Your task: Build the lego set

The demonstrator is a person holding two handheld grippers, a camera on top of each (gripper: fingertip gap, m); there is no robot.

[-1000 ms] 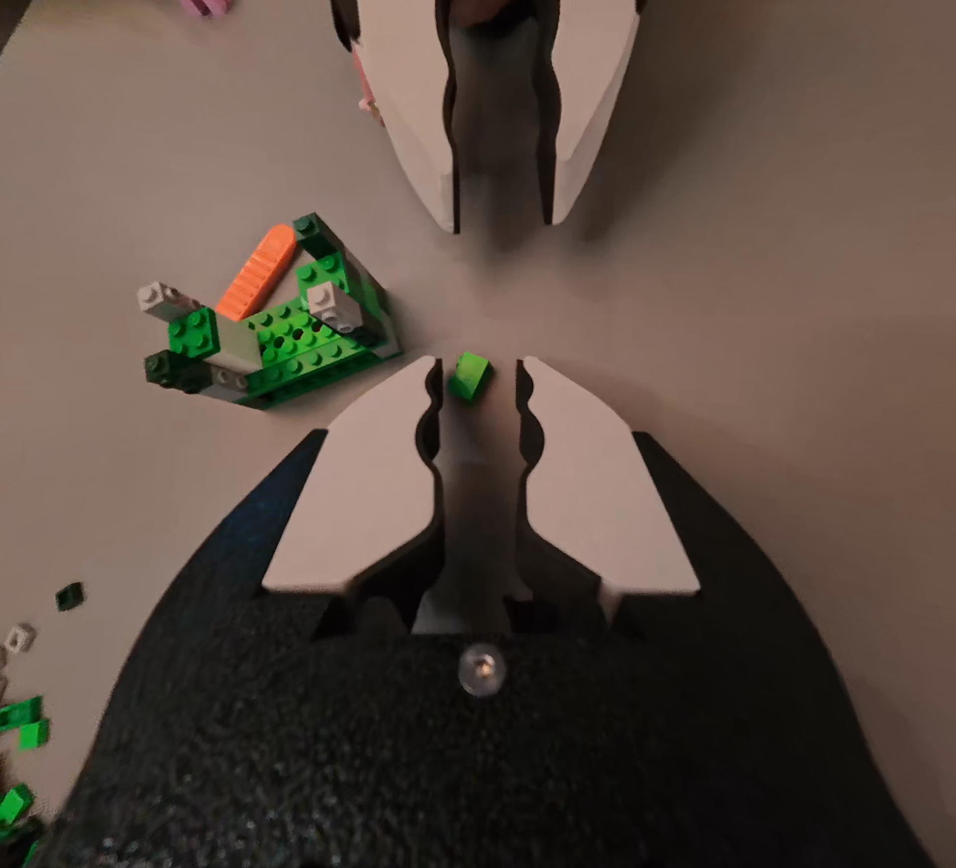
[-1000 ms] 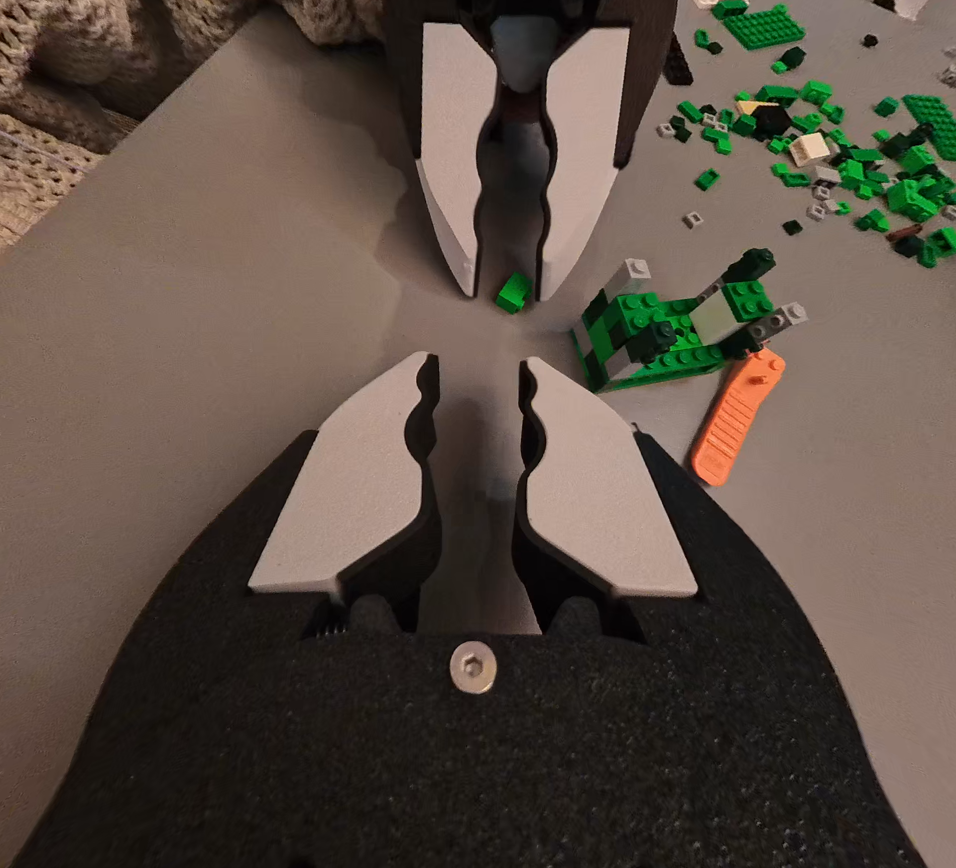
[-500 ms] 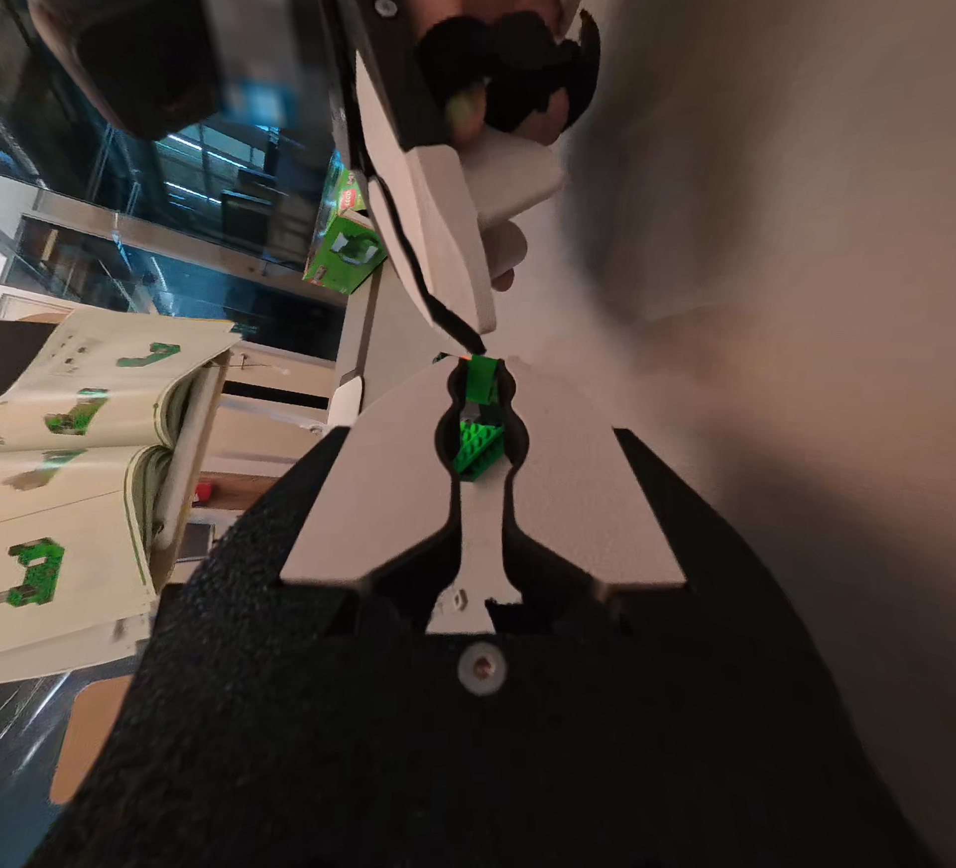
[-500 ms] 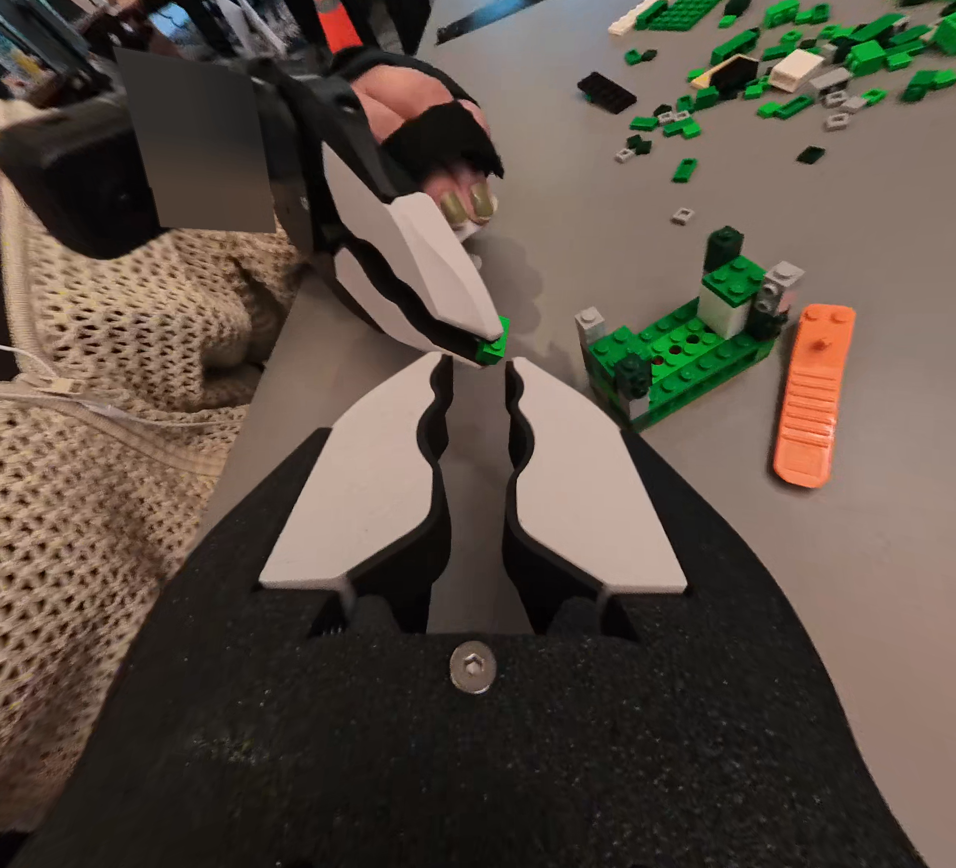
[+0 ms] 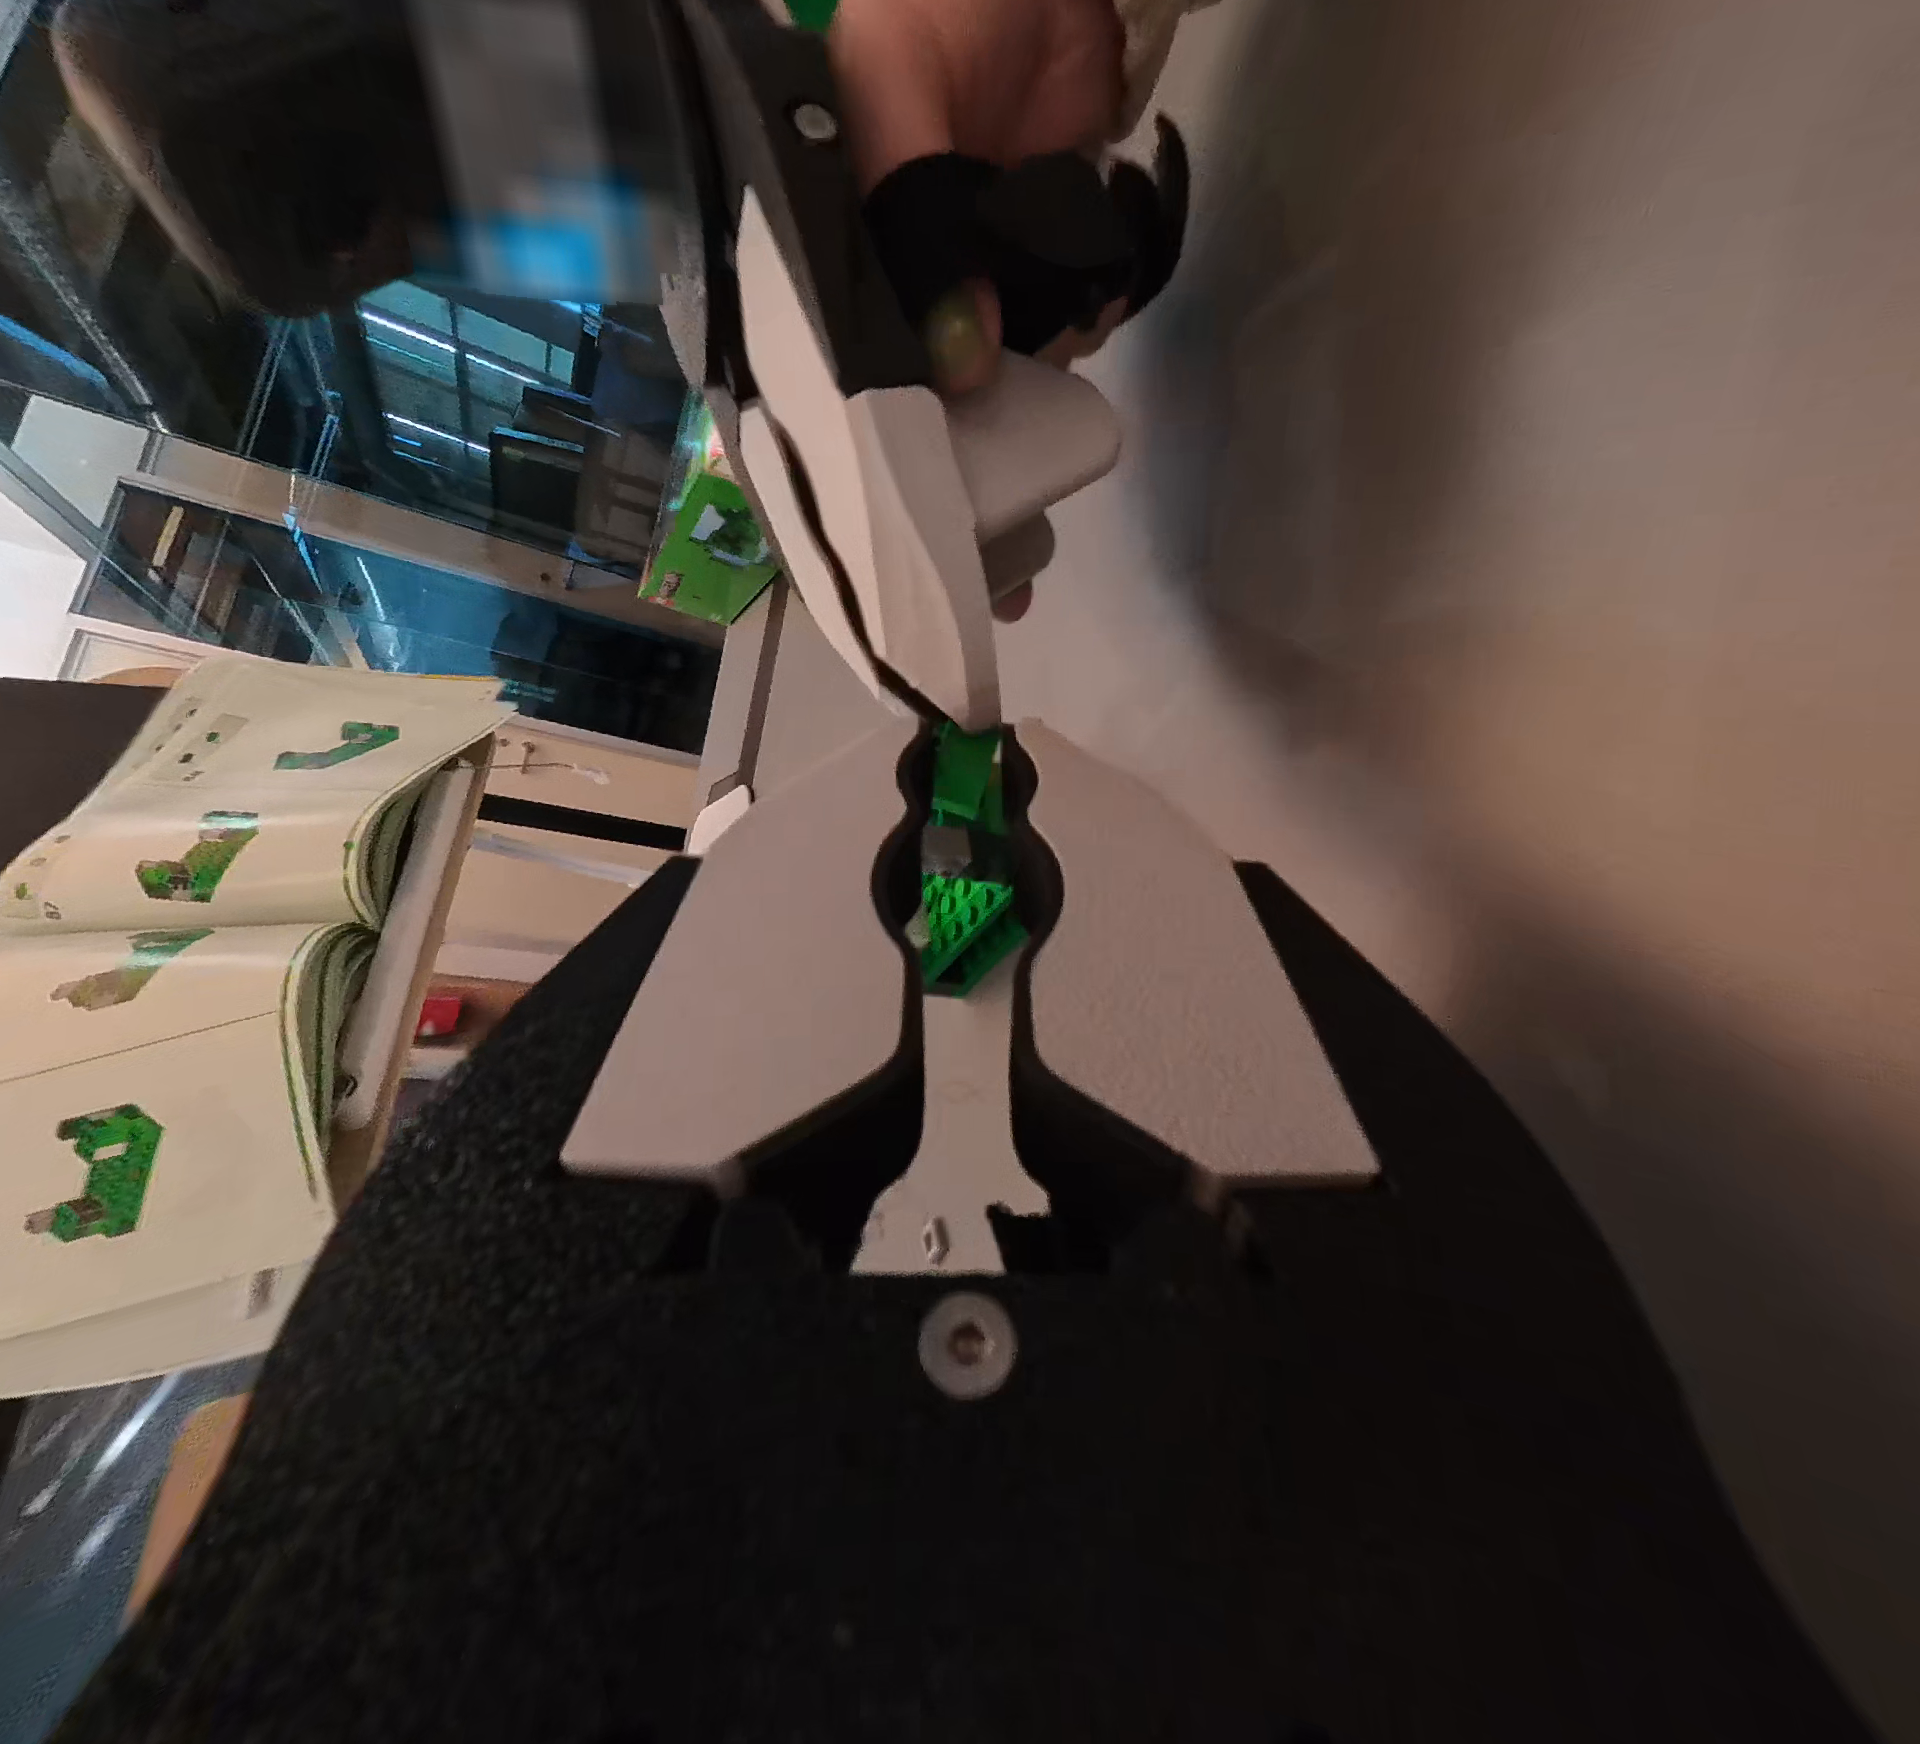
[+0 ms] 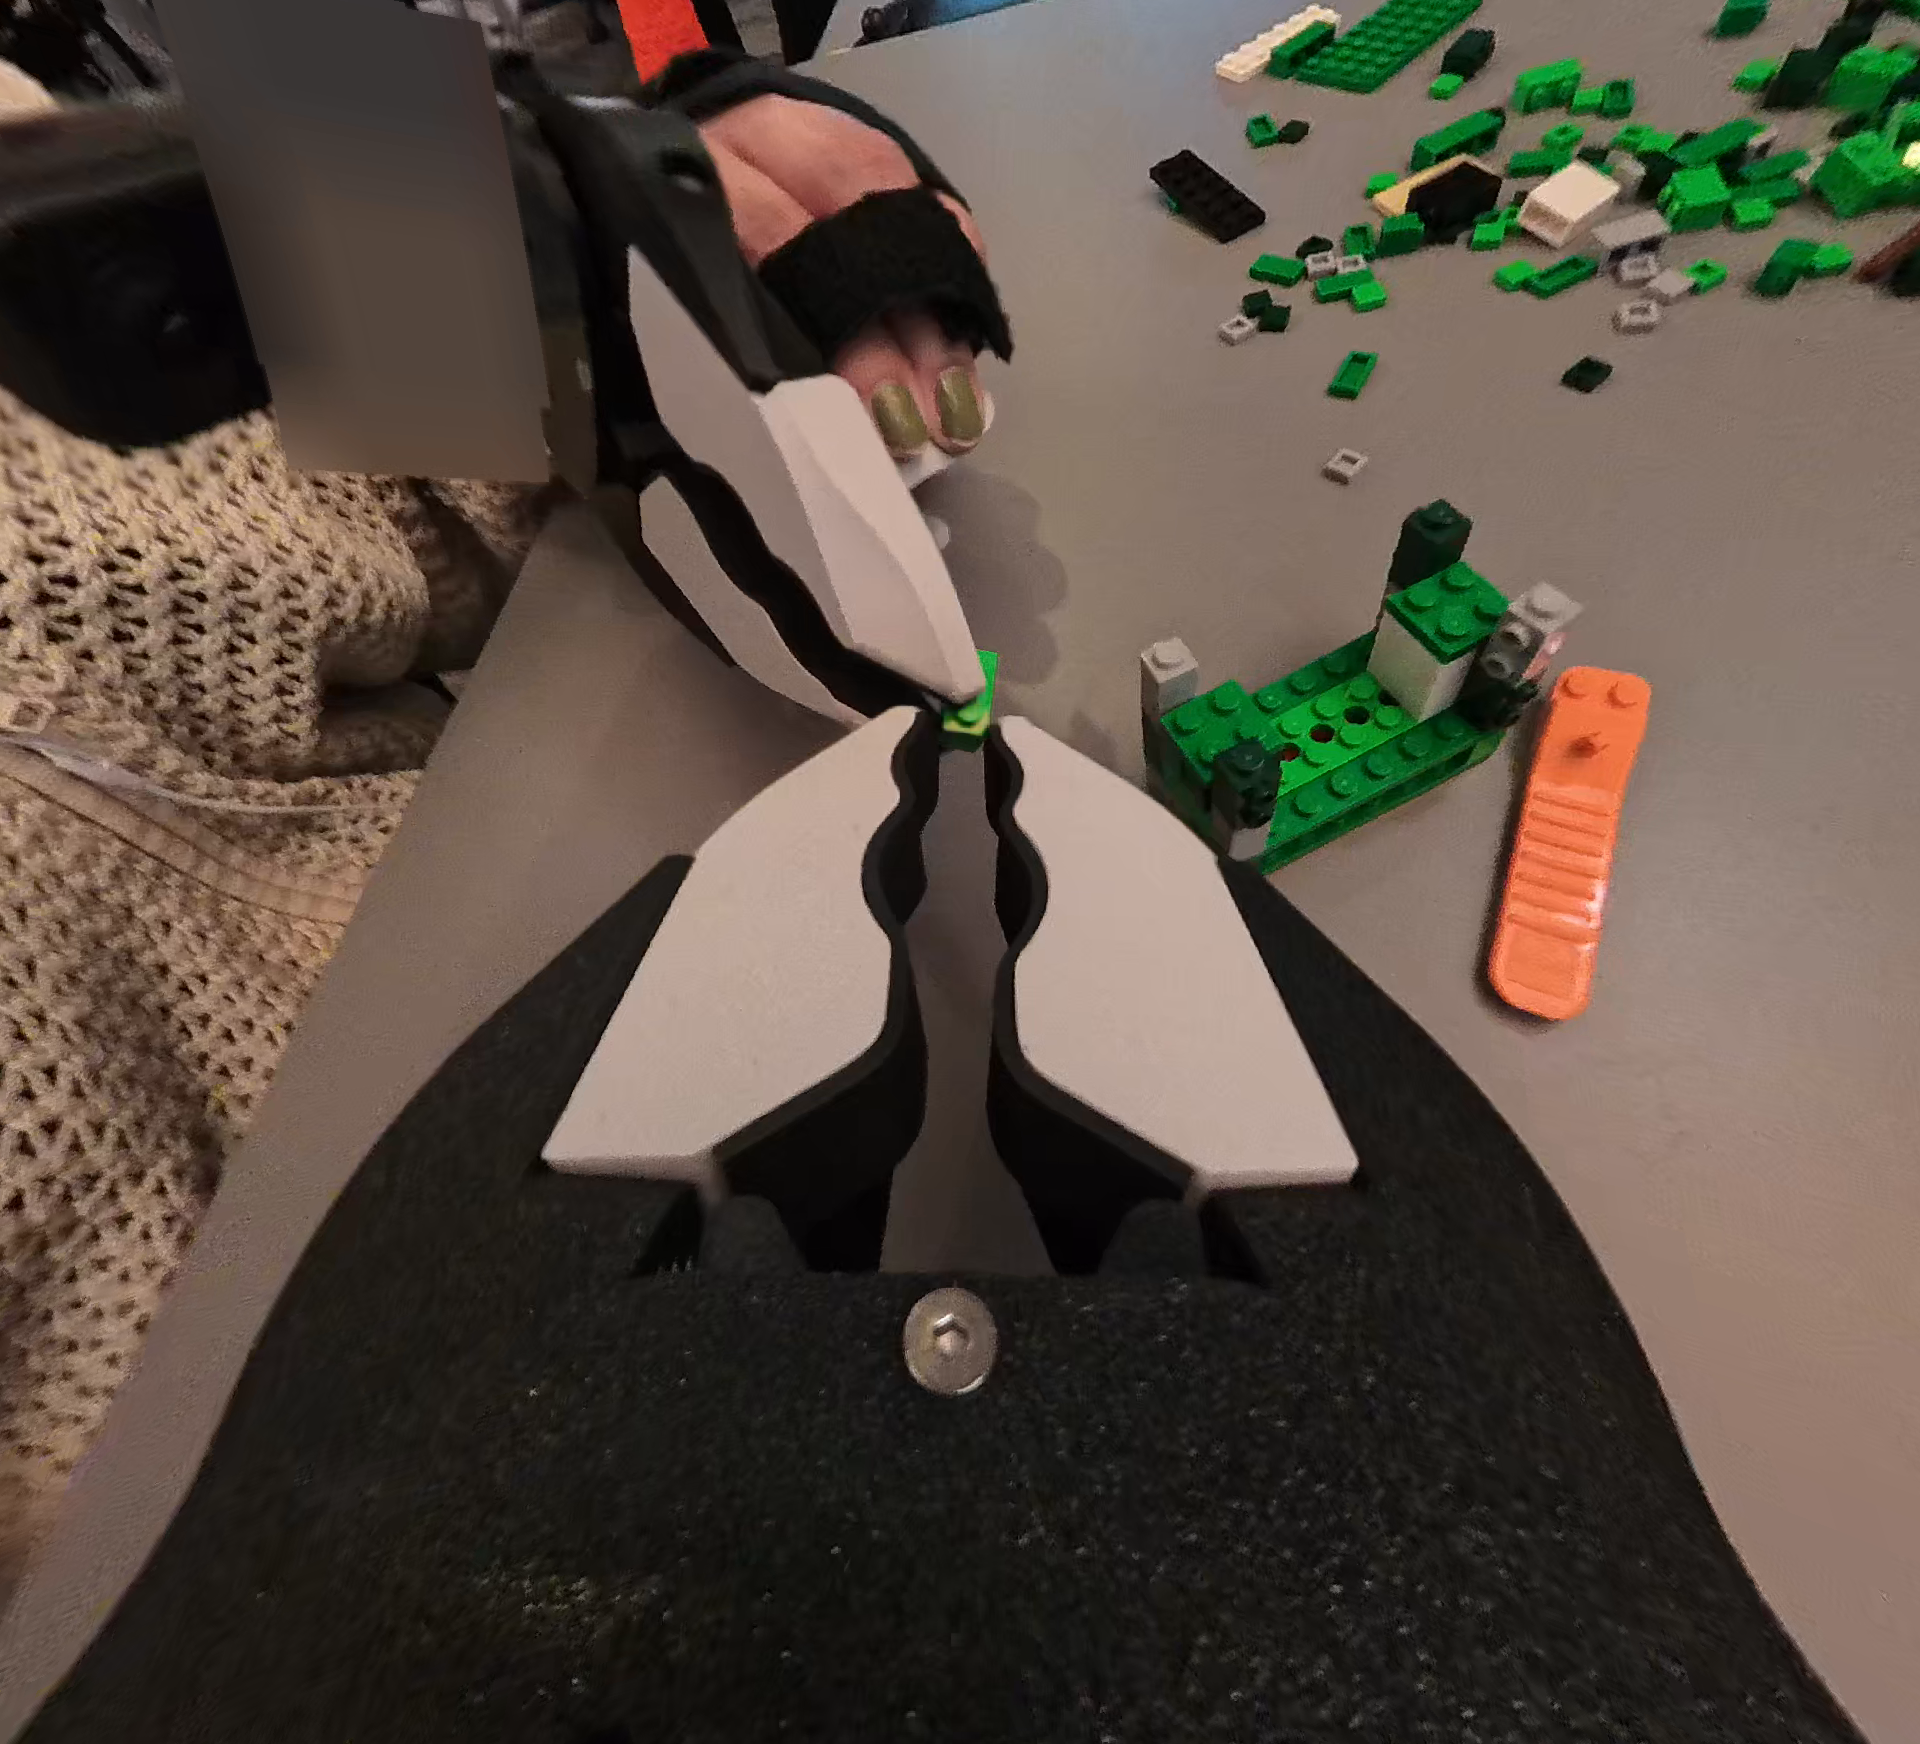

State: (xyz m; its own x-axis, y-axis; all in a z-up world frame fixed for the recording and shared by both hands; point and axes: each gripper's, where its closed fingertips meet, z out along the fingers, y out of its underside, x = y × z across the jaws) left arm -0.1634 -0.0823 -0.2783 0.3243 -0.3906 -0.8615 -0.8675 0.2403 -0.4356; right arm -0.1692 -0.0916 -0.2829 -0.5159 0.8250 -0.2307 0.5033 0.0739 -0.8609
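A small green brick [image 6: 964, 720] is held above the grey table [image 6: 1558, 1279] where both grippers' tips meet. My left gripper [image 5: 966, 744] is shut on it [image 5: 961, 775]; in the right wrist view it [image 6: 961, 686] comes in from the upper left. My right gripper [image 6: 956, 728] has its jaws narrowed onto the same brick; in the left wrist view it [image 5: 951, 707] comes down from above. The partly built green model [image 6: 1330, 738] stands on the table to the right, and shows through the left jaws [image 5: 966, 925].
An orange brick separator [image 6: 1558, 842] lies right of the model. Several loose green, grey and white bricks [image 6: 1662, 177] are scattered at the far right. An open instruction booklet [image 5: 187, 915] and a green box [image 5: 707, 551] are to the left. A person's knitted sweater [image 6: 156, 759] is at the table's near-left edge. From either gripper's tips it is about 11 cm to the orange brick separator [image 6: 1558, 842].
A second ago the brick lay on the table between open left jaws. The left gripper shut on it, lifted and tilted it; the right jaws have since narrowed around it.
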